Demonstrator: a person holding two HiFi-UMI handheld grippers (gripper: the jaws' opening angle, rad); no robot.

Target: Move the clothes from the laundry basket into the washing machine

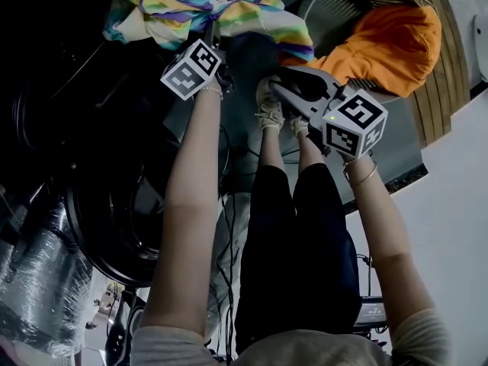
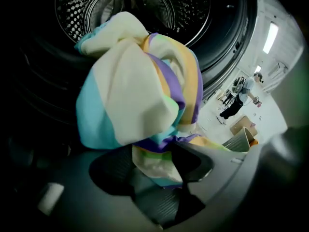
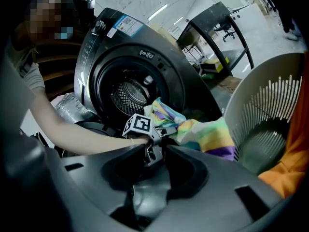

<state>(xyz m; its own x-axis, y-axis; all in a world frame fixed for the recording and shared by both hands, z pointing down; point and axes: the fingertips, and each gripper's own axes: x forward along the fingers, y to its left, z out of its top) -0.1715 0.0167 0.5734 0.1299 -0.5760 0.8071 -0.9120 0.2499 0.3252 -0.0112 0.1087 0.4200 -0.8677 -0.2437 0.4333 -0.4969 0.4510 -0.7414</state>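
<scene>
A pastel striped cloth (image 1: 221,10) hangs bunched from my left gripper (image 1: 210,35), which is shut on it. In the left gripper view the striped cloth (image 2: 130,91) fills the space just in front of the washing machine drum (image 2: 140,4), with its lower end pinched between the jaws of my left gripper (image 2: 154,164). An orange garment (image 1: 389,44) lies in the white laundry basket (image 1: 335,6). My right gripper (image 1: 279,82) hovers beside the basket, open and holding nothing. From the right gripper (image 3: 149,163) view, the cloth (image 3: 203,129) trails from the washer opening (image 3: 128,93) toward the basket (image 3: 260,110).
The washer's round door (image 1: 114,212) stands swung open at the left, with a plastic-wrapped item (image 1: 38,280) below it. The person's feet (image 1: 268,105) stand between machine and basket, near cables (image 1: 225,227) on the floor. People stand far off (image 2: 241,95).
</scene>
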